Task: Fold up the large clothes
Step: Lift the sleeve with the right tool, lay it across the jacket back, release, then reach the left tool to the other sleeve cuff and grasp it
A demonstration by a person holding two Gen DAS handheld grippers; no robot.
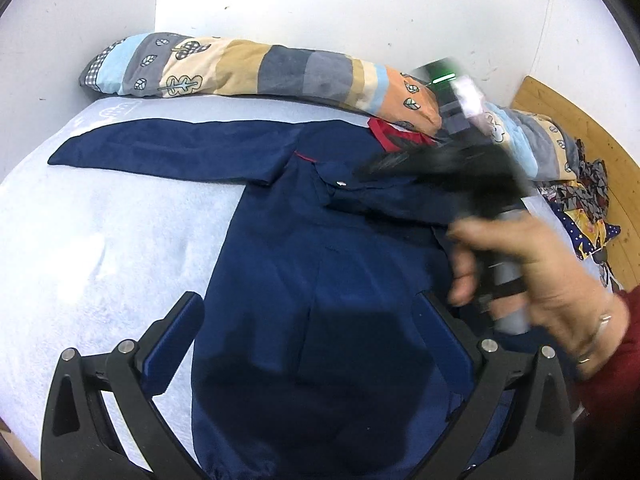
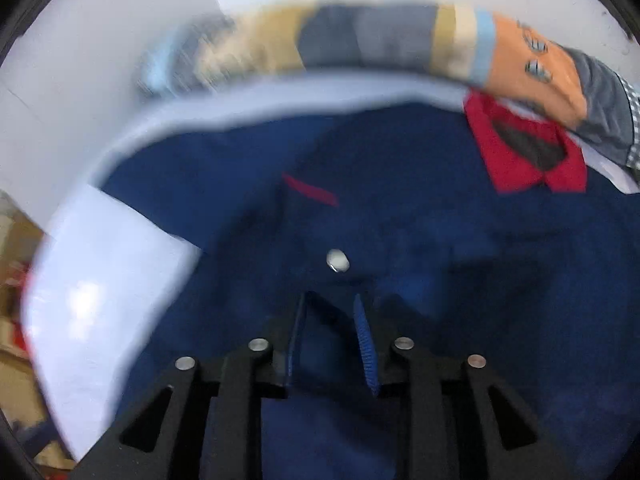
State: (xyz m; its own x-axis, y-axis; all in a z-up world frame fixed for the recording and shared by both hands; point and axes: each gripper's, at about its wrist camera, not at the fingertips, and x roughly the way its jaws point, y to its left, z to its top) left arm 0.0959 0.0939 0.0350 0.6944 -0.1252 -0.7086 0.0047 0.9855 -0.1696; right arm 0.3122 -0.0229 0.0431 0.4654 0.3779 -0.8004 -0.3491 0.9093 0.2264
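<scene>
A navy jacket (image 1: 320,248) with a red collar (image 1: 394,136) lies spread face up on a pale blue bed cover (image 1: 100,248), one sleeve (image 1: 168,148) stretched out to the left. My left gripper (image 1: 308,320) stands wide open over the jacket's lower body with nothing between its fingers. In the left wrist view my right gripper (image 1: 384,166) is a blur at the chest, just below the collar. In the right wrist view that gripper (image 2: 330,320) hangs over the navy jacket (image 2: 440,280) just short of a silver snap (image 2: 337,260). Its pads stand slightly apart, pinching no fabric that I can see. The red collar (image 2: 524,152) lies up right.
A rolled patchwork quilt (image 1: 260,72) lies along the white wall behind the jacket. A heap of patterned clothes (image 1: 580,208) sits at the right by a wooden board (image 1: 592,140). A person's hand (image 1: 552,264) with a dark red sleeve holds the right gripper.
</scene>
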